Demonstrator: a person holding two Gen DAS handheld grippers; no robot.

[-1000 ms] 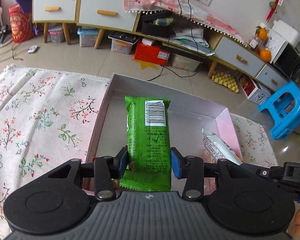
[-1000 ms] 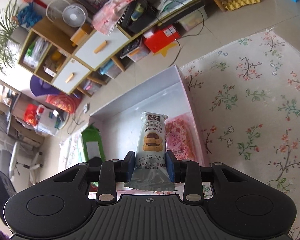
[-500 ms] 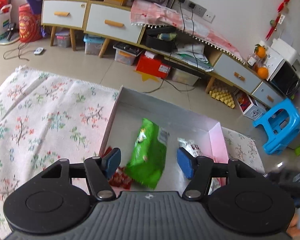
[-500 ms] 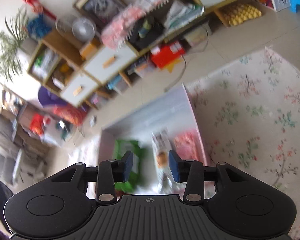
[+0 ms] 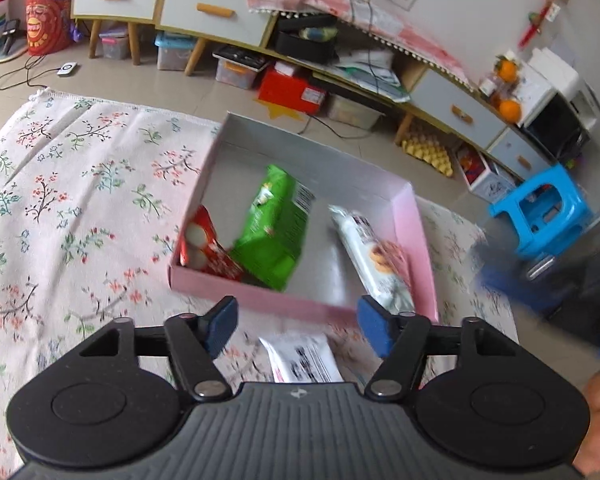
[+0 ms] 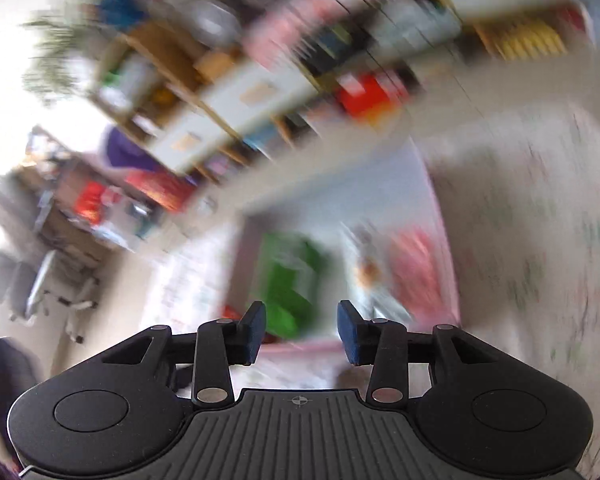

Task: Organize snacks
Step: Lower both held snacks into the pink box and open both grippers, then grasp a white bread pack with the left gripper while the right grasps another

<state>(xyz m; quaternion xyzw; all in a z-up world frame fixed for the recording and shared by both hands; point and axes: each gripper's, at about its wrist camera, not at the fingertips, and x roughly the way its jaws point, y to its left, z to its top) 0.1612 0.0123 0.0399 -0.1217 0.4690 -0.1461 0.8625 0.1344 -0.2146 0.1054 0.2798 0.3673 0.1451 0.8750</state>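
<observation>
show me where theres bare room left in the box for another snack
Bare floor along the far wall of the box, behind the green packet, and a strip between it and the white packet. The near left corner is crowded by the red packet.

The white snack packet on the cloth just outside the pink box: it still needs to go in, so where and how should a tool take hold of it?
Probably across its narrow width. The white snack packet lies flat on the floral cloth, its near end hidden under the left tool. Coming from above, with open jaws straddling its long sides, seems best; the pink box wall blocks the far side.
</observation>
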